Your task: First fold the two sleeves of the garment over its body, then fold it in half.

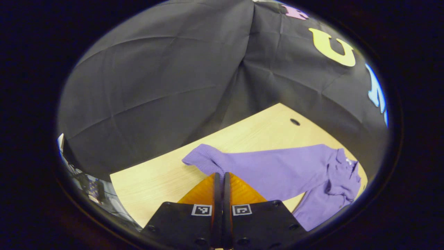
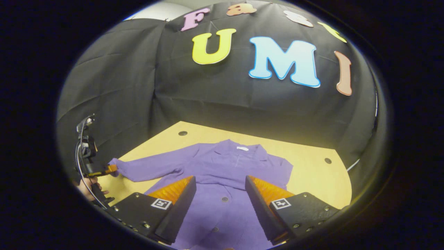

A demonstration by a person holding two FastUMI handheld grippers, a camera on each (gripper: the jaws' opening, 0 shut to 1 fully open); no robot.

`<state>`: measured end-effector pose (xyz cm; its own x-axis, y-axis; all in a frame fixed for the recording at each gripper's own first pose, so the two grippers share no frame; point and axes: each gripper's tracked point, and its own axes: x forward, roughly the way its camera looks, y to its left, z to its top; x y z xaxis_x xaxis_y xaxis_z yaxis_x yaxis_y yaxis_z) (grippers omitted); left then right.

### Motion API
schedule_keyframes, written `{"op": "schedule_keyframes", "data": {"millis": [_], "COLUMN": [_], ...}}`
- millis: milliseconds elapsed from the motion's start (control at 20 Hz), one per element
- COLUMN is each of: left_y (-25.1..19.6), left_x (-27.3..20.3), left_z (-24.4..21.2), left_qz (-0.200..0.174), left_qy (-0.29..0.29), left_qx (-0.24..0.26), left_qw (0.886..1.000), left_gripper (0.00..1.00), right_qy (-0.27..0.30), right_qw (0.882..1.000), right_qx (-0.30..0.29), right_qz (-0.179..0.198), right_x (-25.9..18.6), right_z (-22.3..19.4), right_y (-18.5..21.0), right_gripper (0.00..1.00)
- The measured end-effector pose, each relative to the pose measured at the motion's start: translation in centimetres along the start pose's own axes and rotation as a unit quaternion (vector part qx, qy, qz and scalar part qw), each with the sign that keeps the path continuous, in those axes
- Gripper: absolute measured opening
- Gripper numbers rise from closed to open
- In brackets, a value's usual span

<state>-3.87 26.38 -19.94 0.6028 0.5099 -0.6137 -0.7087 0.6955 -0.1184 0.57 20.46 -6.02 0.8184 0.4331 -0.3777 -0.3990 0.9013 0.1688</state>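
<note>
My left gripper (image 1: 222,177) has its jaws pressed together just short of the sleeve (image 1: 208,158) cuff; I cannot tell whether any cloth is pinched between them. My right gripper (image 2: 220,184) hangs with jaws wide apart above the shirt (image 2: 229,170), holding nothing. The purple shirt lies flat, front up, on the table (image 2: 312,173), one sleeve stretched out sideways. A small neck label (image 2: 242,148) is unreadable.
</note>
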Motion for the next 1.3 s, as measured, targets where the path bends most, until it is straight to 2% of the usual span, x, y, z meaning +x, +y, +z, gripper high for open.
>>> {"op": "schedule_keyframes", "data": {"millis": [250, 700, 1000, 1300], "left_y": [-9.6, -27.0, -37.0, -45.4], "left_x": [-2.6, -6.7, -10.0, -12.7], "left_z": [2.9, 1.5, -2.1, -7.2], "left_qz": [-0.067, -0.182, -0.25, -0.293], "left_qy": [-0.031, -0.033, -0.026, -0.005], "left_qx": [0.041, 0.101, 0.149, 0.192], "left_qw": [0.996, 0.978, 0.956, 0.937], "left_gripper": [0.07, 0.07, 0.07, 0.07], "right_qy": [-0.005, -0.014, -0.012, -0.002], "right_qw": [0.999, 0.998, 0.996, 0.995], "right_qx": [0.013, 0.019, 0.038, 0.043], "right_qz": [-0.03, -0.062, -0.08, -0.095], "right_x": [-0.9, -2.6, -3.7, -4.3], "right_z": [-0.7, -2.3, -3.7, -6.1], "right_y": [-3.7, -9.6, -13.7, -17.1], "right_gripper": [0.89, 0.89, 0.89, 0.89]}}
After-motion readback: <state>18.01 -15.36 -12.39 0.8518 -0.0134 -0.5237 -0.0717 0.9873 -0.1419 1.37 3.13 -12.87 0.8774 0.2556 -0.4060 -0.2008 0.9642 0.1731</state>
